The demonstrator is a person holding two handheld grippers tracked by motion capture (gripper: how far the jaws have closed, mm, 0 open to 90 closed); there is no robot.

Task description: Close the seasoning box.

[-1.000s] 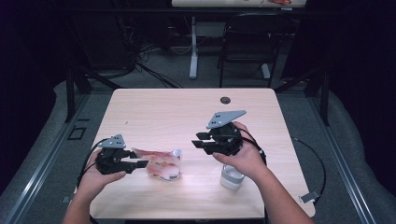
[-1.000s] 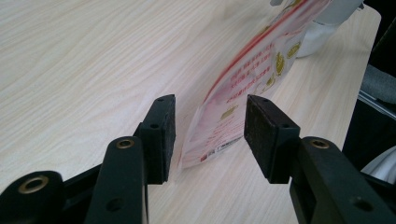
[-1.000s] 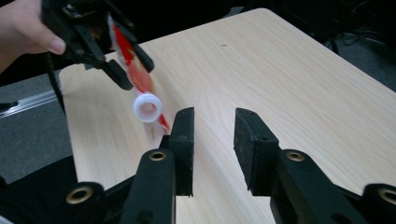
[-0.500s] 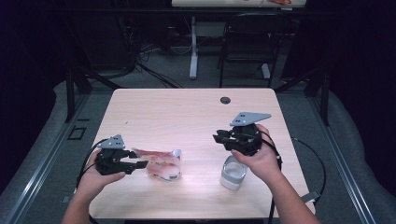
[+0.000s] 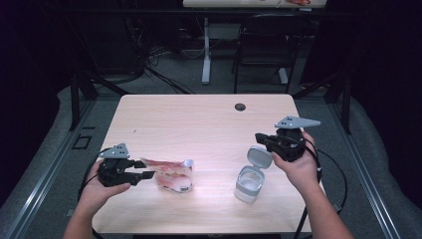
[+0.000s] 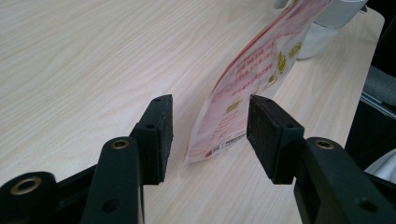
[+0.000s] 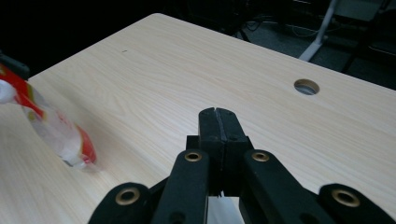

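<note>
Pouch (image 5: 171, 174): pink-and-red printed plastic, lying at the near left of the tabletop (image 5: 199, 129), its flat bottom edge standing between the two pads of the left tongs (image 5: 144, 175). In the left gripper view the pouch (image 6: 243, 88) sits in the gap, the pads spread and clear of it on both sides.

Jar (image 5: 249, 183): small, white-grey, at the near right, hinged lid (image 5: 260, 158) flipped up and open.

Right tongs (image 5: 260, 138): held above the tabletop just beyond the jar, pads pressed together, nothing between them.

Tabletop: pale wood grain, rectangular, with a round cable hole (image 5: 240, 106) near the far edge.

Room: dark; grey floor (image 5: 174, 74), loose cables (image 5: 149, 59), a white desk leg (image 5: 206, 50) and a black chair (image 5: 263, 45) behind.
</note>
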